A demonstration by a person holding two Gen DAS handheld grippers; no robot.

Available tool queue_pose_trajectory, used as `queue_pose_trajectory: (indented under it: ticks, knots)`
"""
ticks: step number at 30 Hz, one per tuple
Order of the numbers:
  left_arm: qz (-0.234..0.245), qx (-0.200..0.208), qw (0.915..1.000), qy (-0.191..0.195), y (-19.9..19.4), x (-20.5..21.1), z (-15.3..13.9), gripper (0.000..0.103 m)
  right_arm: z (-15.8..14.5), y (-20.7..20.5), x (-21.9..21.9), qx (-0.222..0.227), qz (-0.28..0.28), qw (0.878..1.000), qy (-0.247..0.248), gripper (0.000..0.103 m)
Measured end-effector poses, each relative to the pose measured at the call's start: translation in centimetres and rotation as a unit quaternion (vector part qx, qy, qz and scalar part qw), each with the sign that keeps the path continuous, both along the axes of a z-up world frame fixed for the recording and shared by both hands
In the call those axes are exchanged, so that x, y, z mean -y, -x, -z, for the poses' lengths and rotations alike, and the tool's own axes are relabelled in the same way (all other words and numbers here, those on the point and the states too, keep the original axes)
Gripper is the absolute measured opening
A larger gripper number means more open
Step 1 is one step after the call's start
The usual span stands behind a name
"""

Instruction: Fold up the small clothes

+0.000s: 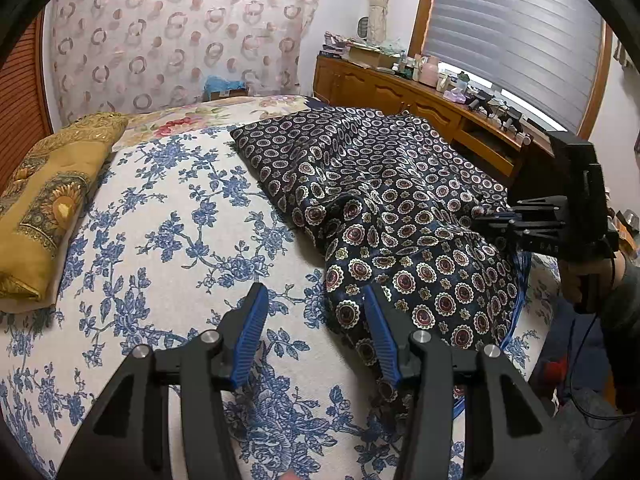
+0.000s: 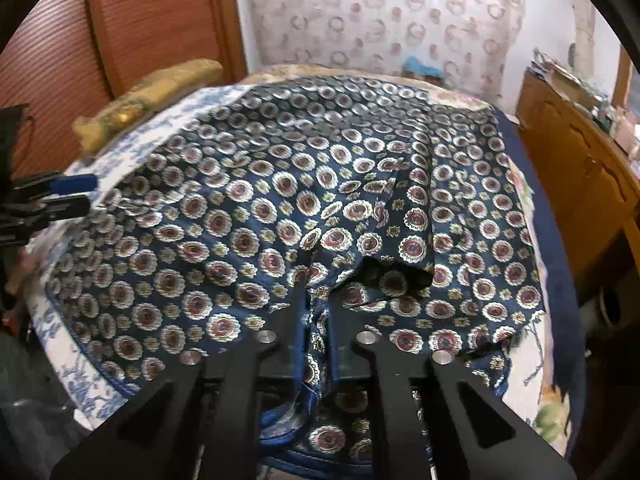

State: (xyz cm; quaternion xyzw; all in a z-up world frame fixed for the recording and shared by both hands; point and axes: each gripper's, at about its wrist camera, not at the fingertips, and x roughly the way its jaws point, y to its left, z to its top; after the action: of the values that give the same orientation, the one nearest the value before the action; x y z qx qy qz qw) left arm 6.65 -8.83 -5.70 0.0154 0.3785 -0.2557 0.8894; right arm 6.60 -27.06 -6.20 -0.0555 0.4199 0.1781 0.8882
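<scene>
Right gripper (image 2: 316,292) pinches navy cloth (image 2: 280,200); left-wrist view hides pinch.

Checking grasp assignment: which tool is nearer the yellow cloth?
Left. The left tool hangs open over the floral sheet, with the yellow cloth off to its left. The right tool is shut on the navy cloth, farther away.

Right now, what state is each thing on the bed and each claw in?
Navy patterned garment: spread on the bed, rumpled, not yet folded.
Right claw: shut on the navy patterned garment at its near edge.
Left claw: open, nothing between its fingers, at the garment's edge.
Mustard cloth: folded, lying at the bed's side.
Window blind: lowered almost fully.
</scene>
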Motion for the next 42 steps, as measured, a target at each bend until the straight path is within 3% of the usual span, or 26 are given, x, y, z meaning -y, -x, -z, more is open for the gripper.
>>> queue_pose_trajectory:
  ticks: [7, 16, 19, 20, 27, 36, 42]
  knots:
    - [0.009, 0.003, 1.0, 0.0, 0.3, 0.6, -0.4, 0.049, -2.5, 1.9, 2.6, 0.042, 0.032, 0.999, -0.001, 0.002]
    - [0.019, 0.012, 0.9998, 0.002, -1.6, 1.5, -1.7, 0.049, -3.3, 3.0, 6.0, 0.042, 0.071, 0.996, 0.023, 0.004]
    - [0.024, 0.016, 0.9995, -0.009, -3.6, 2.0, -2.3, 0.049, -3.8, 2.0, 6.1, 0.042, 0.076, 0.996, 0.024, 0.029]
    - [0.024, 0.015, 0.9996, -0.01, -4.3, 2.2, -2.4, 0.049, -4.1, 1.5, 6.1, 0.044, 0.077, 0.996, 0.027, 0.035]
    - [0.011, 0.006, 0.9996, -0.023, -10.2, 3.2, -2.7, 0.049, -6.6, -4.7, 6.3, 0.066, 0.052, 0.996, 0.018, 0.041]
    - [-0.006, -0.033, 0.9987, -0.038, -17.1, 4.2, -0.7, 0.049, -3.1, -16.9, 6.5, -0.002, 0.039, 0.999, 0.007, 0.041]
    - [-0.005, -0.059, 0.9981, -0.016, -20.6, 4.2, 0.4, 0.049, -1.6, -19.7, 6.7, -0.036, 0.016, 0.999, -0.024, 0.041]
